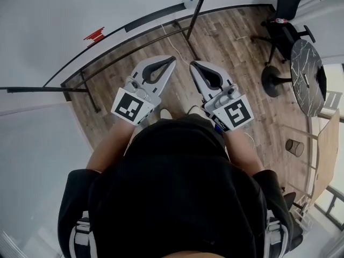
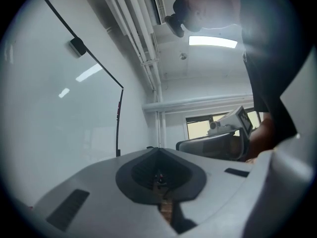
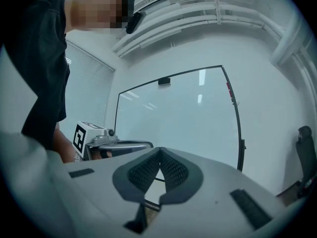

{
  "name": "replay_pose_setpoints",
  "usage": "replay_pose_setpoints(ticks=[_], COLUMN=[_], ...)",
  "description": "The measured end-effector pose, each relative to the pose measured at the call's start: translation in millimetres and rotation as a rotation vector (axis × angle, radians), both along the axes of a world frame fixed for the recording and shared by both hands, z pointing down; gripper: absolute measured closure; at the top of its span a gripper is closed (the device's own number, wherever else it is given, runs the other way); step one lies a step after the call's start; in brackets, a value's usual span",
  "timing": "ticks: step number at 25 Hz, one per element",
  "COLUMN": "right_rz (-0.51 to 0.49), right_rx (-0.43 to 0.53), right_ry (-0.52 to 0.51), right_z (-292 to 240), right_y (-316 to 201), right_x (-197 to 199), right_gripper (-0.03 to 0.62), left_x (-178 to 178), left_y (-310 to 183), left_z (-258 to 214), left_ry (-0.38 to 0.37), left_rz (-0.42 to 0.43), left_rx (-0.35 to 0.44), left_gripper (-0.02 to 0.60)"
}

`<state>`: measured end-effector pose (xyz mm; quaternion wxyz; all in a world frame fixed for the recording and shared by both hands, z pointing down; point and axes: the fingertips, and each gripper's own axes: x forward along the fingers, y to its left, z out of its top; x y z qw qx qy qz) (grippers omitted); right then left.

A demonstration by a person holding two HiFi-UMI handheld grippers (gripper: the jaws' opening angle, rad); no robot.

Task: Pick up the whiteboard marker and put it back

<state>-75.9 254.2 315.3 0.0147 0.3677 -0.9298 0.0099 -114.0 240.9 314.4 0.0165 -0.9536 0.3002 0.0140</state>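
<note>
L gripper (image 1: pixel 170 61), grey moulded plastic w/ black ribbed teardrop pads, is clenched tip to tip w/ nothing in it; R gripper (image 1: pixel 193 65), same build, clenched & empty too. Both are side by side over the brown wood-plank floor (image 1: pixel 231 42). The small red whiteboard marker (image 1: pixel 95 35) sits at the black frame of the glossy white whiteboard (image 3: pixel 188 123), well apart from both. Round dark marbled table (image 1: pixel 306 63) at right; near it a small brown cylindrical bin (image 1: pixel 294 147), contents can't tell

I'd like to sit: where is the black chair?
The black chair stands upper right in the head view, on the wood floor beside the round dark table.
</note>
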Motion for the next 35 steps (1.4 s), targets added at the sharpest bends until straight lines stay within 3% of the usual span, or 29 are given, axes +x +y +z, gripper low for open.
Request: replay_pose_setpoints(ticks=[14, 35], right_rz=[0.054, 0.009], right_rx=[0.017, -0.011], right_ry=[0.040, 0.027], right_z=[0.9, 14.5], right_y=[-44.2, -186.6], right_x=[2.6, 53.2], right_gripper=[0.600, 0.600], left_x=[-7.9, 43.6], left_y=[-35.7, -168.5], left_z=[2.3, 9.6], left_ry=[0.009, -0.030], left_rz=[0.028, -0.030], left_rx=[0.003, -0.023], left_gripper=[0.578, 0.578])
